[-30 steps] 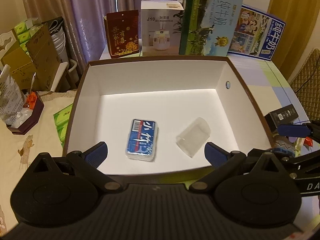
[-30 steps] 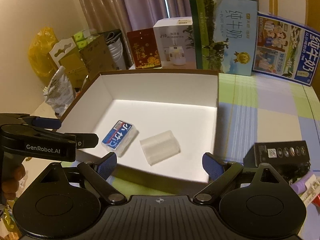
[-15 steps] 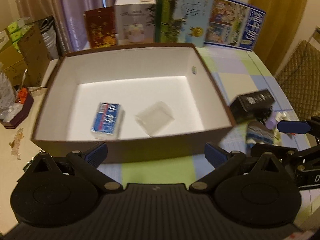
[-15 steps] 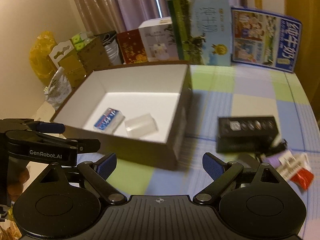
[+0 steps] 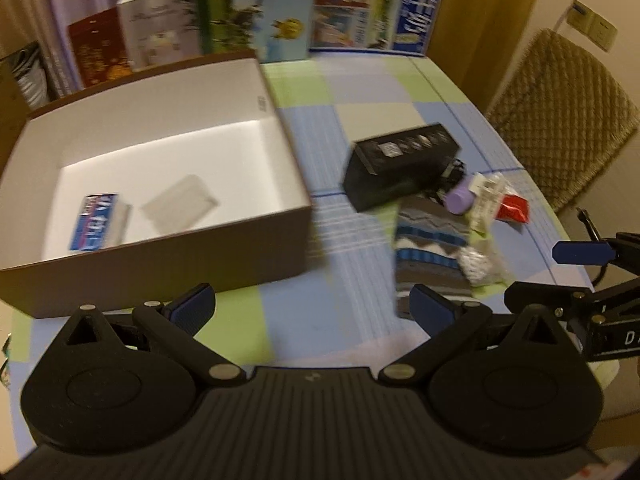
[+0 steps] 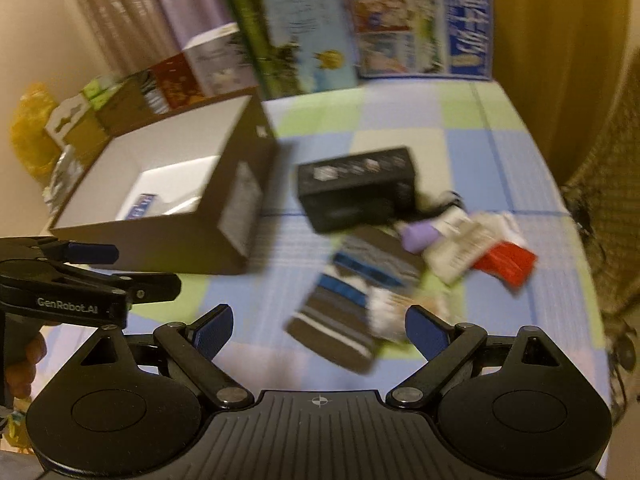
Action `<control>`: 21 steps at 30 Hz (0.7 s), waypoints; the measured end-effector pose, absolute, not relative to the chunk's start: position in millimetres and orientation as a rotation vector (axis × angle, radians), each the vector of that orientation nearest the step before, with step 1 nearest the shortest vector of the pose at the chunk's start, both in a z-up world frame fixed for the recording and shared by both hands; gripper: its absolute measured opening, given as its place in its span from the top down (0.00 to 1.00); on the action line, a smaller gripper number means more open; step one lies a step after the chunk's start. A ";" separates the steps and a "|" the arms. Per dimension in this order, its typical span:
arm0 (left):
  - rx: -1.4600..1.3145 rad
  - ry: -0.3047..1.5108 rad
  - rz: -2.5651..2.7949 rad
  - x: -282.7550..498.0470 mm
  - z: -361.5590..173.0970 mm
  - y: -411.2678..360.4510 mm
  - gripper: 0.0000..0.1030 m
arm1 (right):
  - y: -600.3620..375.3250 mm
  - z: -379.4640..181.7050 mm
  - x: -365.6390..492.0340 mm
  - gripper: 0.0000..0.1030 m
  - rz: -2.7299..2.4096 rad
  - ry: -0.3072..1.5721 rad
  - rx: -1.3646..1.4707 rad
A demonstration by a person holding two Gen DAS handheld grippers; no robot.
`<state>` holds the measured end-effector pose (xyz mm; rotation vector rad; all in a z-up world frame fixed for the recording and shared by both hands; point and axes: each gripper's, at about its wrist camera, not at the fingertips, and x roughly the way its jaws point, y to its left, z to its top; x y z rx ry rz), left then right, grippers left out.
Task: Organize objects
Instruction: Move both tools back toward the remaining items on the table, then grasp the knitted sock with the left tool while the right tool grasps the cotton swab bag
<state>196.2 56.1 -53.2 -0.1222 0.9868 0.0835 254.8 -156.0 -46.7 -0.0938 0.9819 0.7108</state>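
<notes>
Brown cardboard box [image 5: 168, 276] sits at left, holding a blue card pack [image 5: 94, 222] and clear case [image 5: 180, 204]. Right of it lies a clutter: black box [image 6: 356, 188], striped sock [image 6: 344, 308]. Left gripper [image 5: 312, 306] and right gripper [image 6: 318, 326] both gape wide, holding nothing.

Both grippers were black, with ribbed bodies, round domed pivot housings, triangular cut-outs and silver rivets. The left gripper [image 5: 312, 304] had blue pads [image 5: 194, 302] on its fingers, as did the right gripper [image 6: 318, 328]. Seen side-on, the left gripper [image 6: 76, 276] bore white "GenRobot.AI" lettering.
</notes>
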 end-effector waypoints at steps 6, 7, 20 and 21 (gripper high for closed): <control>-0.118 1.028 0.047 210.8 -70.4 28.7 0.01 | -187.5 -58.1 267.4 0.12 0.639 1.001 -0.060; -0.112 1.032 0.043 212.5 -73.1 24.1 0.01 | -190.1 -61.0 270.2 0.12 0.632 1.004 -0.055; -0.063 1.082 0.087 241.2 -106.2 0.1 0.01 | -181.9 -106.4 299.7 0.13 0.670 1.037 -0.059; -0.064 1.085 0.093 242.7 -108.6 0.4 0.01 | -179.7 -109.4 301.4 0.14 0.673 1.039 -0.061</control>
